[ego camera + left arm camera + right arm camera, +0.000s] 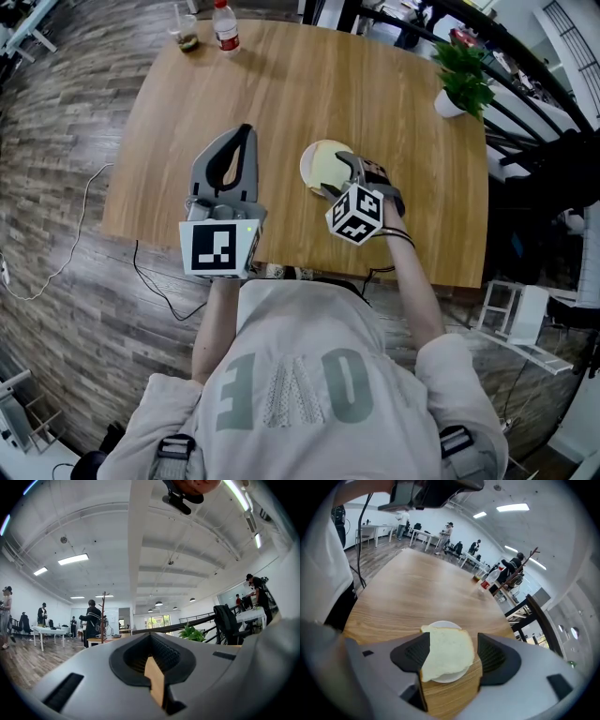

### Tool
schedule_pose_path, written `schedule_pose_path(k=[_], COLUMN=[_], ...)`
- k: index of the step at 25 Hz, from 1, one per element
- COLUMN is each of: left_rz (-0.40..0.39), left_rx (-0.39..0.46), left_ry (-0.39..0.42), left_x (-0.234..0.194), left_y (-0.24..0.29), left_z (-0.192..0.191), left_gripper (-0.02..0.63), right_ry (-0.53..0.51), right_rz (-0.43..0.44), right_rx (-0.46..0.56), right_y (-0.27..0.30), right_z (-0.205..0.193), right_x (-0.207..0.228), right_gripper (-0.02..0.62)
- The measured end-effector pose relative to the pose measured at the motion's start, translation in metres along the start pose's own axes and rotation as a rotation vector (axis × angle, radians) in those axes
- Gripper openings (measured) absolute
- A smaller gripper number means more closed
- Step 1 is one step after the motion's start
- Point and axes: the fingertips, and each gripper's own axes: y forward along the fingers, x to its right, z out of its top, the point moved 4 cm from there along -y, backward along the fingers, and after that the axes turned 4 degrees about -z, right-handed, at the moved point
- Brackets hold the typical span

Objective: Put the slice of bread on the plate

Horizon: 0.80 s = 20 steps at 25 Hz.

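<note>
— What do we see, biggest first?
— The wooden table [309,94] spreads beneath both sets of fingers. Our left gripper [245,133] hangs above it with its fingers brought together and nothing between them. Only a sliver of tabletop shows behind the tips.
— And our right gripper [452,641]?
— Its fingers stand apart over the table. A potted plant [462,80] stands well off to their right, near the table's corner.
— Where is the task's thing?
— We find the white plate [449,678] directly below and between the right fingers. The slice of bread [446,649] lies on it, nearer one pad, with a clear gap to the other.
— Anything smaller?
— Far beyond the left fingertips, at the table's far edge, we see a bottle [225,26] just beside a glass [187,34].
</note>
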Motion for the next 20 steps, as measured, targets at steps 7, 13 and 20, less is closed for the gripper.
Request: schedule_pose_path(k=[7,13,20], left_rz=[-0.028,-0.05,-0.081], left_rx=[0.021,0.045,0.084], left_ry=[0.006,0.015,0.026], left_x=[0.007,0.013,0.021], left_y=[0.005,0.012,0.016], left_z=[0.008,0.02,0.037], left_gripper=[0.008,0.008,0.008], right_ry=[0.248,0.489,0.679], right_rz=[-0.311,-0.607,-0.748], right_rx=[0.267,0.568,0.791], right_y=[-0.075,-0.17,-0.235], right_z=[0.05,0.078,0.075], right_x=[0.097,0.144,0.135], right_gripper=[0.294,0.056,0.015])
